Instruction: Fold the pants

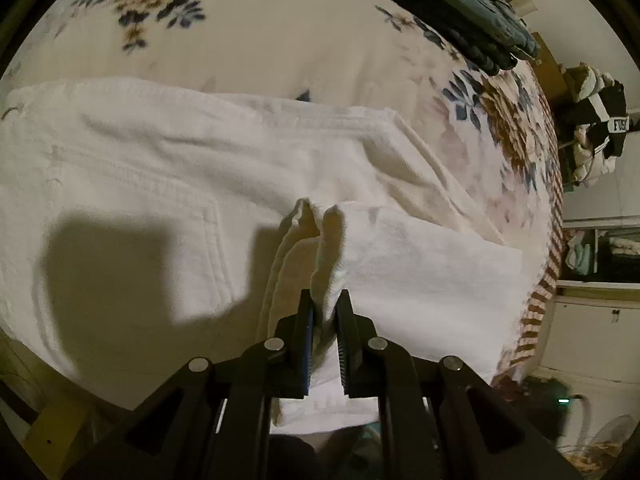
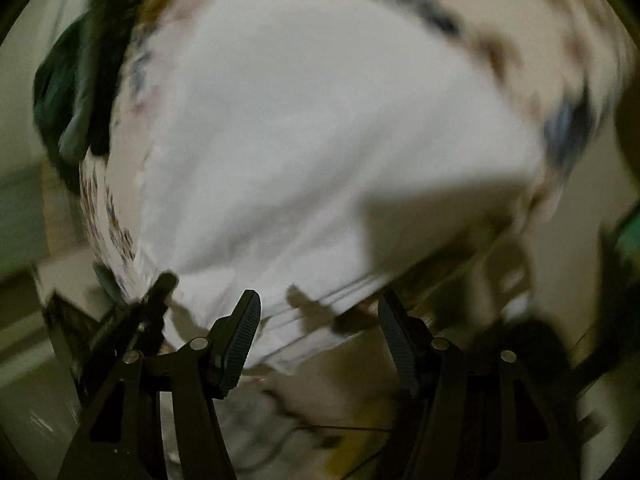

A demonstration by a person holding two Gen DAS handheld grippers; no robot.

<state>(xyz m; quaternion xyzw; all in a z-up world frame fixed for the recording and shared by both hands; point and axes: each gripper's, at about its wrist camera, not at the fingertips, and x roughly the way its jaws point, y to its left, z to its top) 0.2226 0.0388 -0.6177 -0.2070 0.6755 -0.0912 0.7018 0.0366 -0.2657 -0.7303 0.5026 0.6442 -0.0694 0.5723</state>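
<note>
Left gripper (image 1: pixel 325 312) jaws pinching white pants (image 1: pixel 160 184); right gripper (image 2: pixel 318 312) jaws spread; black garment (image 1: pixel 610 120) reads "FUS".

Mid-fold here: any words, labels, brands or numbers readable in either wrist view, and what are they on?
"FUS": white patch on the black-and-white garment pile beyond the bed's far edge, left wrist view; the frame edge cuts the word off.
White cotton pants: no readable label or tag.
Floral bedspread: pattern only, no text.
Right wrist view: too motion-blurred; nothing readable.
</note>
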